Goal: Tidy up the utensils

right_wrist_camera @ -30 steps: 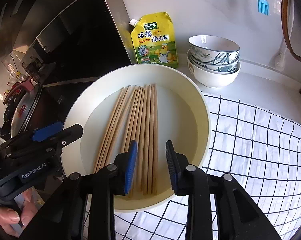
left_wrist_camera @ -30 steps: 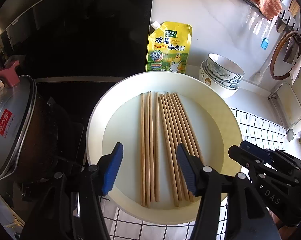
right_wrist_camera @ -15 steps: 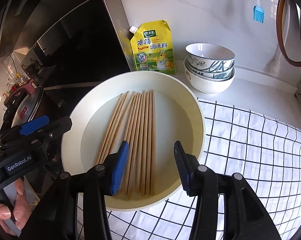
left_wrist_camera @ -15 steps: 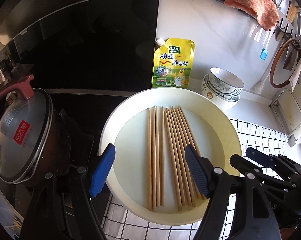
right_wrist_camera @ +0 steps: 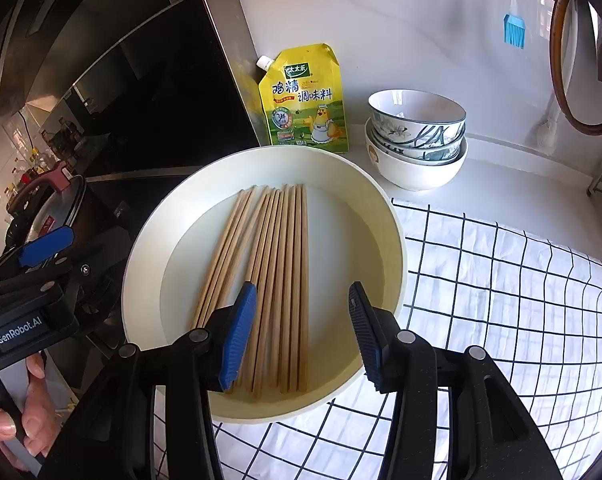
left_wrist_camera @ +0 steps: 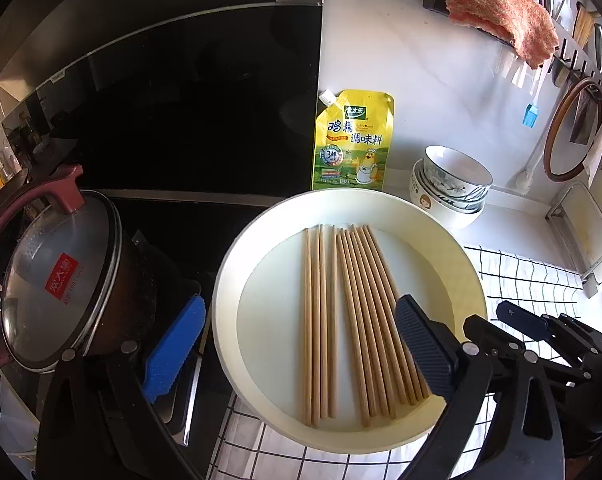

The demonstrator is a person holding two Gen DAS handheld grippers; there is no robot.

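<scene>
Chopsticks' (right_wrist_camera: 277,280) near ends behind blue pad (right_wrist_camera: 239,336)

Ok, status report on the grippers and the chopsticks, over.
Left gripper open, jaws just widened, empty. Right gripper open, empty, over chopsticks. Chopsticks flat in cream bowl, two groups. Nothing blocking.

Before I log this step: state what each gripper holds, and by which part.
Nothing. Left gripper, just opened wider, and right gripper hover open over the chopsticks in the dish.

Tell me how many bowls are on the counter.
3, nested in one stack right of the yellow pouch, behind the plate; another may hide between them.
</scene>
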